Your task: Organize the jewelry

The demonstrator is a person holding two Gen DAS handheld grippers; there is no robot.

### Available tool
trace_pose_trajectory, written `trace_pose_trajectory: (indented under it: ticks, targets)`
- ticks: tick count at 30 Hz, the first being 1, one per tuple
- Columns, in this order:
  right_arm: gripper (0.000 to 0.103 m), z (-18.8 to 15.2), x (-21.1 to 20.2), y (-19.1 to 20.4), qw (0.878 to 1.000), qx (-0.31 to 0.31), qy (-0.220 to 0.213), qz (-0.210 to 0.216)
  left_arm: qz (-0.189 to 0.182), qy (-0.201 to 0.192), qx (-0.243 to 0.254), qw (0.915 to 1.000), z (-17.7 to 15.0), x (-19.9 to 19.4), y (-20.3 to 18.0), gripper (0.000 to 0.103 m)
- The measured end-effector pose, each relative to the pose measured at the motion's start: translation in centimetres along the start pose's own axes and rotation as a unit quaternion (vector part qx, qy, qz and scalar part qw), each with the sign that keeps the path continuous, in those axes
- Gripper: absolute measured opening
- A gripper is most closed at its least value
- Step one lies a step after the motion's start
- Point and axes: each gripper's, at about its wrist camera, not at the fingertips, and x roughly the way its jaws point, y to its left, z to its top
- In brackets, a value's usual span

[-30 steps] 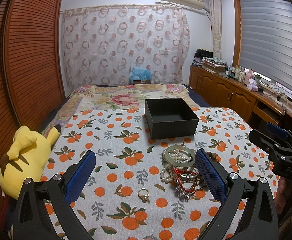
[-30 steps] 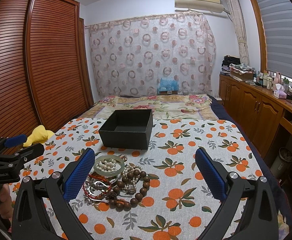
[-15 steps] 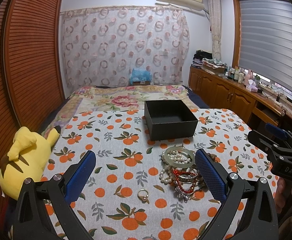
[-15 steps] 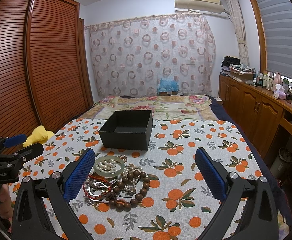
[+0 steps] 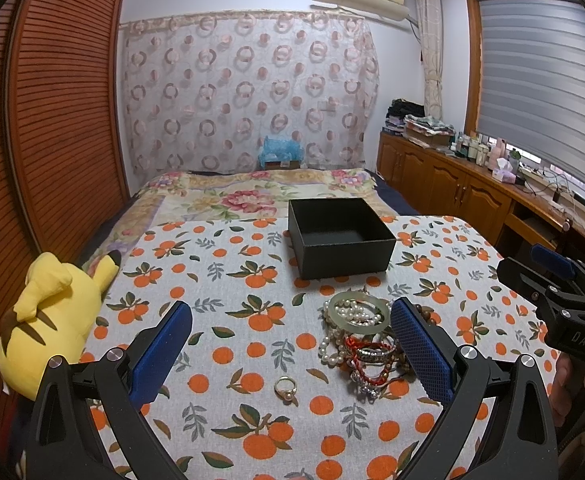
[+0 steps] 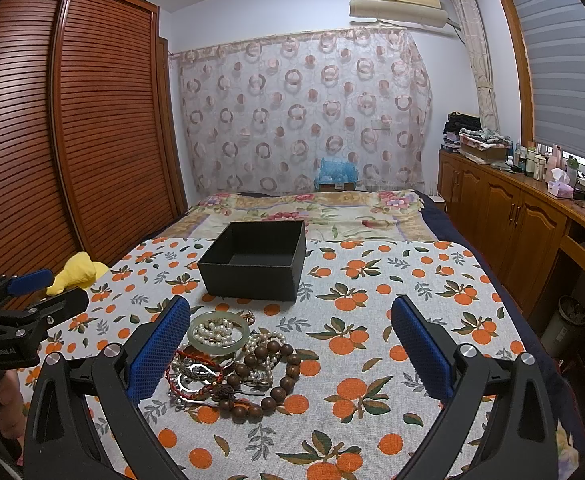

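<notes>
- An orange-print cloth covers a flat surface at the foot of a bed, in a bedroom.
- An open black box sits on the cloth, farther from the cameras than everything else on it. Nothing can be seen inside it.
- A tangled jewelry pile lies just in front of the box, apart from it.
- On the pile's far side, a pale green bangle rests flat, with a pearl strand showing through and beside it.
- Dark wooden beads form the right part of the pile, next to red cord bracelets and silver pieces.
- 1 small ring lies alone on the cloth, near the pile on its left and not touching it.
- The left gripper hangs above the cloth with its 2 blue pads spread wide, holding nothing. The ring sits between them in this view.
- The right gripper is also spread wide and empty, with the pile by its left pad.
- A yellow plush toy lies at the cloth's left edge.
</notes>
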Motion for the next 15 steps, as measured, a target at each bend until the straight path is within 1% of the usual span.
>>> trace_pose_trajectory:
  ticks: [4, 8, 15]
  targets:
    - [0.101, -0.5, 0.5, -0.1, 1.0, -0.001, 0.002, 0.001, -0.005, 0.007, -0.001, 1.0, 0.4, -0.1, -0.3, 0.096]
    - [0.101, 0.2, -0.1, -0.5, 1.0, -0.003, 0.013, 0.008, -0.014, 0.025, 0.0, 0.9996, -0.4, 1.2, -0.3, 0.096]
    - [0.099, -2.3, 1.9, -1.7, 0.999, -0.008, 0.035, 0.011, -0.045, 0.067, 0.011, 0.9967, -2.5, 4.1, -0.5, 0.096]
